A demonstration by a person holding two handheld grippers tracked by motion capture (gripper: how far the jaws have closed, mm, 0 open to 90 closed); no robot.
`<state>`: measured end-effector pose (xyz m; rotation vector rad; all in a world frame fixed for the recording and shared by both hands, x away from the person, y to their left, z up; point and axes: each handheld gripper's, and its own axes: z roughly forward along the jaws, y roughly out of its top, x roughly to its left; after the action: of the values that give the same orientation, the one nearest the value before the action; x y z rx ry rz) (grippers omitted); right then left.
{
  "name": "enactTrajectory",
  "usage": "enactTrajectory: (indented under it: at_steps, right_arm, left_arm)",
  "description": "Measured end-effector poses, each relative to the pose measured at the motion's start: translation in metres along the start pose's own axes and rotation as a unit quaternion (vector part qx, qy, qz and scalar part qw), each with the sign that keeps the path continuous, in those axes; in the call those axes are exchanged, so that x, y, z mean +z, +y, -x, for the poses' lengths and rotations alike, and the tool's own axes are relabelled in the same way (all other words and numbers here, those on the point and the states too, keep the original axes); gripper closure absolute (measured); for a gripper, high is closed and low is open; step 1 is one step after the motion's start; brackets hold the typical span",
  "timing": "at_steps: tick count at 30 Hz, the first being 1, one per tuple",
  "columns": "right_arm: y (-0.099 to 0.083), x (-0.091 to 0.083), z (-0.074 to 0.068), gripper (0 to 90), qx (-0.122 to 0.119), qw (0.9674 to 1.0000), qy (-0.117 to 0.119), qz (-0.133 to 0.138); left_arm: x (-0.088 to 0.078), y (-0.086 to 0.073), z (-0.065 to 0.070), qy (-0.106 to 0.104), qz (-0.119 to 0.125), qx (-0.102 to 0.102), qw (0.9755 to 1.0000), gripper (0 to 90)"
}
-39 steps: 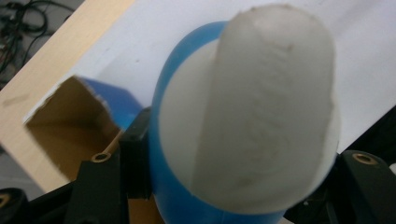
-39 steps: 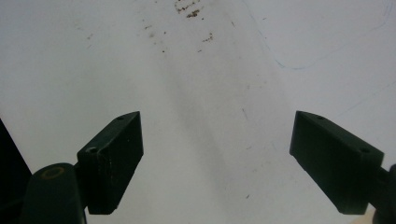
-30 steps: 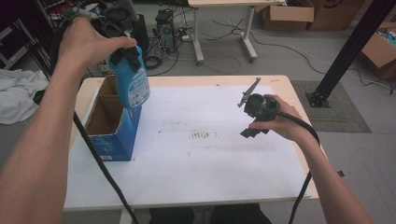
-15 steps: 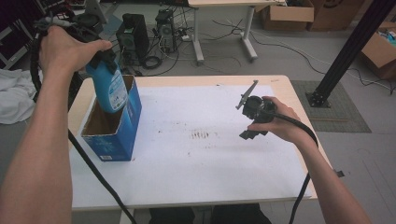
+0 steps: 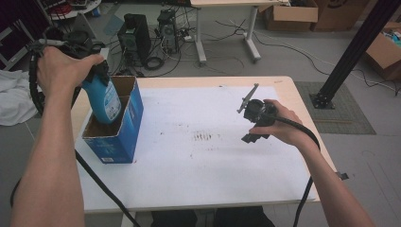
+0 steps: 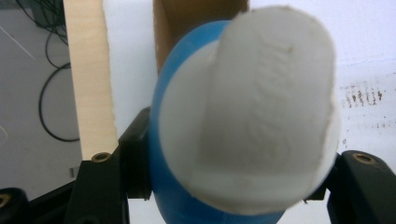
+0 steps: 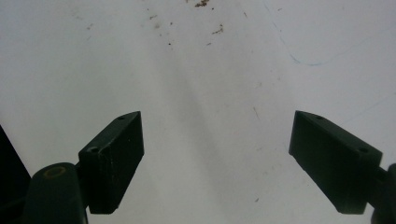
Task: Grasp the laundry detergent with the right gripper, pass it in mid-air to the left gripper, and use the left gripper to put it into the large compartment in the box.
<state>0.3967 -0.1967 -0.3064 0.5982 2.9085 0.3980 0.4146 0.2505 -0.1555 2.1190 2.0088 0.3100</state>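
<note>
A blue bottle [image 5: 103, 100] with a white label stands upright with its lower end inside an open blue cardboard box [image 5: 117, 144] at the table's left side. My left gripper [image 5: 93, 75] is shut on the bottle's upper part. In the left gripper view the black jaws press both sides of the blue bottle [image 6: 170, 154] just below its white cap [image 6: 261, 107], and the left gripper [image 6: 233, 182] looks down at the box's brown inside [image 6: 187, 18]. My right gripper [image 5: 252, 137] hovers over the table's right half. Its jaws stand wide open with nothing between them, above the white sheet [image 7: 205, 70].
A white sheet [image 5: 203, 165] with dark specks at its middle covers the wooden table [image 5: 293, 90]. On the floor behind are computer towers [image 5: 135, 35], cables and a white desk [image 5: 227, 4]. A black post [image 5: 350, 52] and cardboard boxes [image 5: 385, 52] stand to the right.
My left hand has carried the bottle leftward and down, so its base now sits inside the box. The right hand has stayed where it was.
</note>
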Motion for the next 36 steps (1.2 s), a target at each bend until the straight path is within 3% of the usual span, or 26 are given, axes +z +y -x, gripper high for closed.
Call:
enactTrajectory:
  at_steps: [14,23,36]
  right_arm:
    - [-0.004,0.005,-0.002,18.0,0.001,1.0000,0.002,-0.003]
    - [-0.005,0.011,-0.004,18.1,0.001,1.0000,0.006,-0.006]
    - [-0.005,0.017,-0.005,18.1,0.000,0.9999,0.009,-0.013]
  left_arm:
    - [0.051,-0.018,-0.002,0.000,-0.020,-0.016,0.9997,37.7]
    - [0.080,-0.031,-0.003,-0.005,-0.020,-0.032,0.9993,37.7]
    - [0.108,-0.042,-0.001,0.003,-0.027,-0.040,0.9988,37.6]
